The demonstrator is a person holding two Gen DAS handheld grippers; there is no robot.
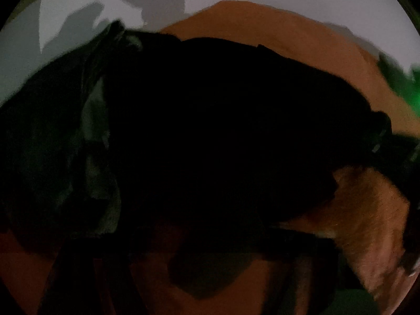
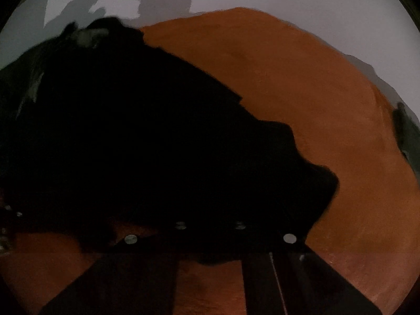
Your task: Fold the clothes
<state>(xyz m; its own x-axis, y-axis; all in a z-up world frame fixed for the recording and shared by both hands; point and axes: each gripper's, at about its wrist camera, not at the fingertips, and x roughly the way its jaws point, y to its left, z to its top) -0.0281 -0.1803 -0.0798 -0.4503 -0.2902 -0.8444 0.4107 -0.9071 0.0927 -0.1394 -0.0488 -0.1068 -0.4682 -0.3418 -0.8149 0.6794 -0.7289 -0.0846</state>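
Right gripper (image 2: 210, 275) fingers (image 2: 118, 283) spread apart at bottom of right view, orange table (image 2: 302, 105) visible through the gap, hem of black garment (image 2: 144, 131) drooping just over the crossbar between them; not clamped on anything seen. Left gripper (image 1: 162, 275) fingers (image 1: 78, 275) barely separable from shadow in left view: cannot tell whether parted or pinching cloth. Black garment heaped on orange table, filling centre and left of both views, far edge ragged, a lighter patch near its top, possibly lining or tag. Bare forearm (image 1: 367, 223) of the person at right of left view, dark strap (image 1: 380, 131) above it. Risks, as judgement: near-zero contrast, so seams, hems and layers unreadable, easy to grab two layers or a bunched ridge and fold crooked; loose hem over right crossbar could snag on screw heads (image 2: 288, 237); heap not flat, so any fold from here likely traps wrinkles; motion blur hints at fast handling, slip likely. Whether heap is unfolded or a partly folded bundle: undecidable here. Brands, labels, writing: none legible.
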